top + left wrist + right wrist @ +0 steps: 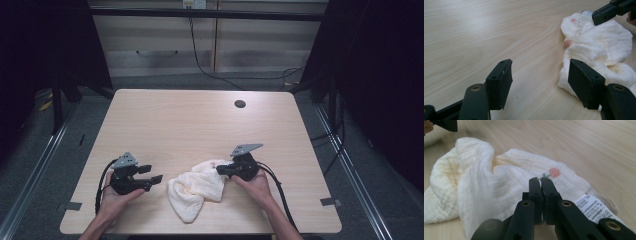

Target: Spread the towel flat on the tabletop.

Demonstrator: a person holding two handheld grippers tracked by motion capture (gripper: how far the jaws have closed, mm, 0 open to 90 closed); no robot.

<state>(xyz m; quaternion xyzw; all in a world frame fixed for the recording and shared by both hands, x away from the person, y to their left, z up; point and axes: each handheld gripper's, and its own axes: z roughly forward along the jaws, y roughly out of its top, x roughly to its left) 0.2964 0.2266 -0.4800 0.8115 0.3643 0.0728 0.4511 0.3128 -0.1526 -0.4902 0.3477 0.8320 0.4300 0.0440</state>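
Cloth (196, 187): one piece, cream-white crinkled fabric, lying crumpled on my side of the surface (190, 120), between the two grippers. In my right gripper view I note a small pink flower print (554, 172) on its upper layer and a white care label (592, 208) with printed text at its near edge, resting on the wood.

Right gripper (220, 170): in my right hand (255, 186), at the cloth's right edge. Its fingers (535, 192) are together, with barely a slit between them, and the tips sit at the fabric just below the flower print. I cannot tell for certain whether a fold of cloth is caught between them; what I see in that view suggests the tips press on the fabric's surface layer.

Left gripper (154, 175): in my left hand (116, 196), just left of the cloth and not touching it. Its fingers (500, 82) stand wide apart with bare wood between them; the cloth lies beside the farther finger.

Surface: pale wood grain, with a round cable hole (240, 104) near the far edge.
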